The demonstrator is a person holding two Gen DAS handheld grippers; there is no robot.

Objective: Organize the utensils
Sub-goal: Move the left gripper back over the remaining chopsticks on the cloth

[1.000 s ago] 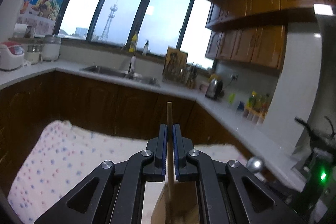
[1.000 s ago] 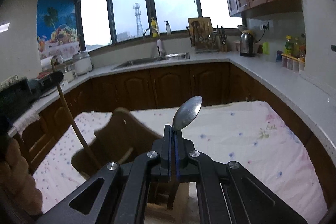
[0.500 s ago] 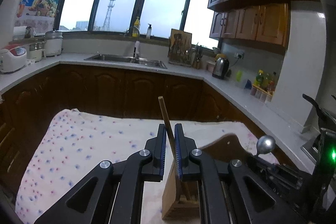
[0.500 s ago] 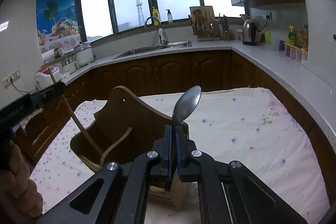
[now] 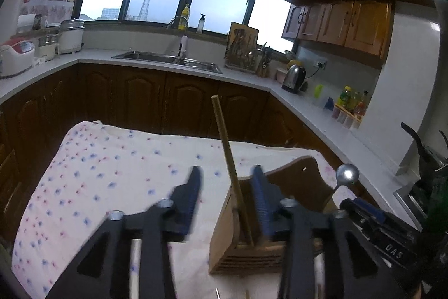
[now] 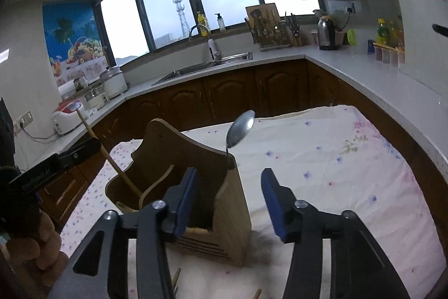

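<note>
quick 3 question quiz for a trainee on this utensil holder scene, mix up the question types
1. True or false: the left gripper is shut on the wooden stick.
2. Multiple choice: the metal spoon is A) lying on the tablecloth, B) standing in the wooden holder, C) held by the right gripper.
3. Fill in: the stick's lower end sits in the ____.

Key: 1 false, both grippers are open; 2 B, bowl end up; 3 wooden holder.
</note>
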